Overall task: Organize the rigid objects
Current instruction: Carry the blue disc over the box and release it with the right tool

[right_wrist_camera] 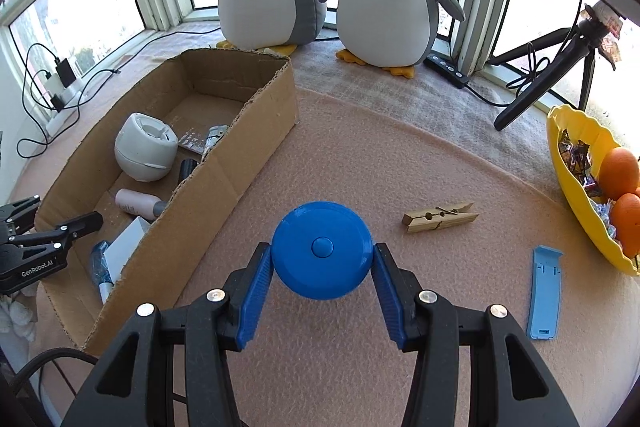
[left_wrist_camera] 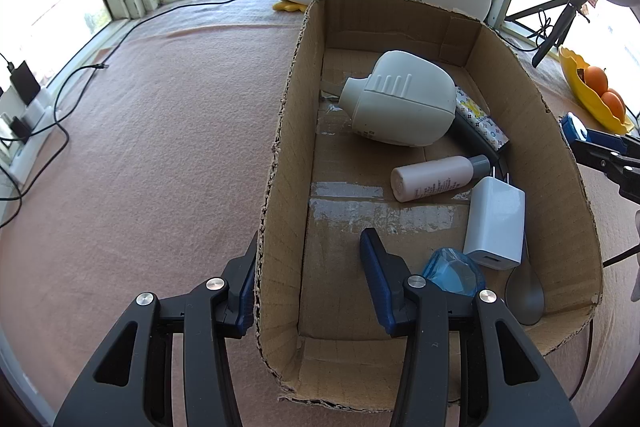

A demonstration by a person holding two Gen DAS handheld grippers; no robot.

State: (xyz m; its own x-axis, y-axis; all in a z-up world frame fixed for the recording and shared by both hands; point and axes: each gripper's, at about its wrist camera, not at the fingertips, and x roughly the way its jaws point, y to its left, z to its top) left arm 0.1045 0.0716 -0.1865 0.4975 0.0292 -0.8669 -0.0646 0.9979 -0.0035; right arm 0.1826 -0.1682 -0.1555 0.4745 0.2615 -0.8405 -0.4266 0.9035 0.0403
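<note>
My right fingers (right_wrist_camera: 256, 287) clamp round blue plastic disc (right_wrist_camera: 322, 250); left gripper (left_wrist_camera: 308, 279) pinches brown cardboard box wall (left_wrist_camera: 280, 155). Risk: smooth disc slips out.

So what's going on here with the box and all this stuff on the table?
A person with a gripper in each hand is sorting loose items into a cardboard box. The right gripper is shut on a round blue disc-shaped case beside the box. The left gripper is clamped on the box's near wall. A charger and a small bottle already lie inside; a clothespin and a light blue plastic piece remain on the cloth.
</note>
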